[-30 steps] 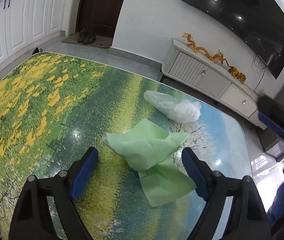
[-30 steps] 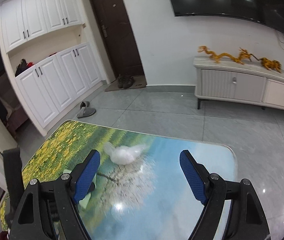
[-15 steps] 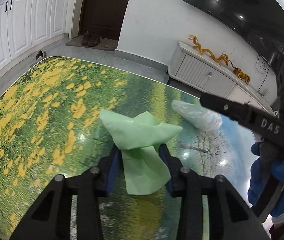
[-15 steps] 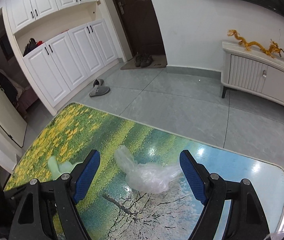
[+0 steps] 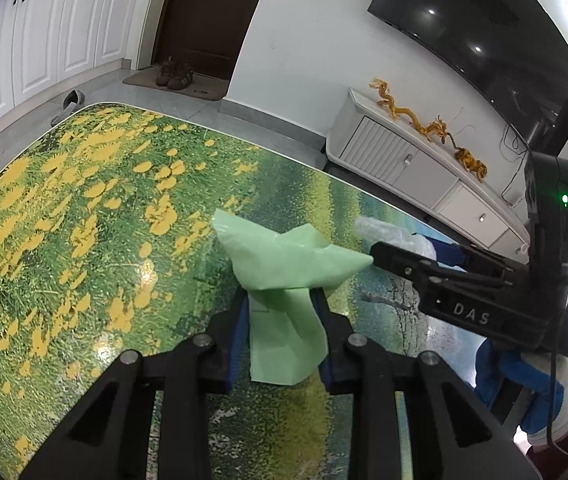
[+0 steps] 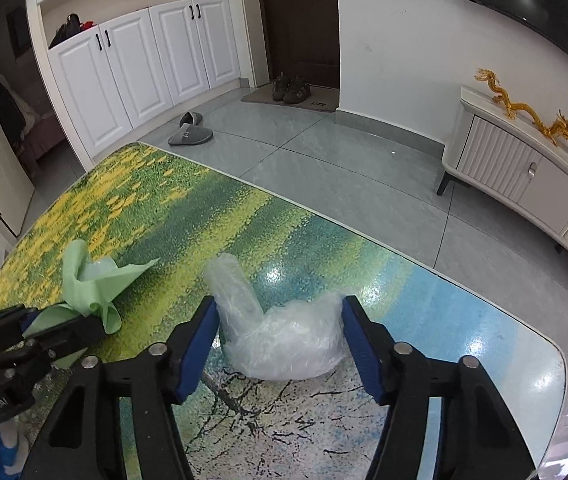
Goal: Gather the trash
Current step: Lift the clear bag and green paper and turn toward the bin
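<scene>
A crumpled light green plastic bag (image 5: 284,276) lies on the landscape-printed table (image 5: 83,220). My left gripper (image 5: 279,300) is shut on the green bag's lower part. The bag also shows in the right wrist view (image 6: 91,288). A crumpled clear plastic bag (image 6: 284,332) lies on the table's blue end. My right gripper (image 6: 279,320) is open, with its blue pads on either side of the clear bag, which also shows partly in the left wrist view (image 5: 388,232).
The table's far edge (image 6: 364,232) drops to a grey tiled floor. A white TV cabinet (image 6: 524,176) with golden dragon figures stands at the right. Slippers (image 6: 191,132) and shoes (image 6: 292,88) lie near the door and white cupboards.
My left gripper has closed on the green bag. My right gripper has moved in over the table, bringing its open fingers around the clear bag.
</scene>
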`<state>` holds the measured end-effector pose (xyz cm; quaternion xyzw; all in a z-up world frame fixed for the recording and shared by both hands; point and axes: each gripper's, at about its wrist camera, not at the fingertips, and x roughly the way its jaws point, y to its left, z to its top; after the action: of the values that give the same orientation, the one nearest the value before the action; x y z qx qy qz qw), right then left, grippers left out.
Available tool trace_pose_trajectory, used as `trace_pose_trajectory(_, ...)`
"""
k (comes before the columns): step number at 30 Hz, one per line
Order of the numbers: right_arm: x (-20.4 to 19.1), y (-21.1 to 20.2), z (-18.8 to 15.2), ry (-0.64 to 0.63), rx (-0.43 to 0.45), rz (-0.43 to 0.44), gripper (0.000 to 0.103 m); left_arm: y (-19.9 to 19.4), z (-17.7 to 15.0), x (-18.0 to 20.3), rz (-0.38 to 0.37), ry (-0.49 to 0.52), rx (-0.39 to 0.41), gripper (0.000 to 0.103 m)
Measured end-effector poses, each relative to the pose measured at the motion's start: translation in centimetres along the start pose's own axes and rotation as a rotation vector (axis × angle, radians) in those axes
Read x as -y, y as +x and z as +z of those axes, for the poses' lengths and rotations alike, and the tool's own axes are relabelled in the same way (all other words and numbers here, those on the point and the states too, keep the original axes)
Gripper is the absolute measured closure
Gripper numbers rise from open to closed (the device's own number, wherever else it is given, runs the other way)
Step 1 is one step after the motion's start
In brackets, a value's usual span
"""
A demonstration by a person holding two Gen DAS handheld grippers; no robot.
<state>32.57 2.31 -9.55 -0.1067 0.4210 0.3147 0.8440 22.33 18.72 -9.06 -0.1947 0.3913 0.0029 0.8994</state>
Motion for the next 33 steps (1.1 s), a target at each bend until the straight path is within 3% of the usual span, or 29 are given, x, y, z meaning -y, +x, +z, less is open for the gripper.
trace_pose_trajectory(5, -0.9, -0.4, -0.9, -0.046, -0.006, -0.054, 0.061, -0.3, 0.0, -0.4, -0.014, -0.012, 0.002, 0.076)
trace_pose_trajectory(11, -1.3, -2.8, -2.6, 0.008, 0.018, -0.073, 0.064, -0.6, -0.1, -0.3, -0.02, 0.001, -0.001, 0.077)
trace_pose_trajectory(16, -1.9, -8.2, -4.1, 0.064, 0.097, -0.065, 0.064, -2.1, -0.8, 1.8, -0.004, 0.05, 0.018, 0.078)
trace_pose_trajectory(22, -3.0, -14.6, -6.2, 0.123, 0.178, -0.076, 0.064, -7.5, -2.5, 4.5, -0.01, 0.126, 0.087, 0.078)
trace_pose_trajectory(33, -5.2, -23.4, -13.5, 0.307, 0.299, -0.084, 0.064, -17.7, -7.7, 9.2, 0.007, 0.255, 0.218, 0.078)
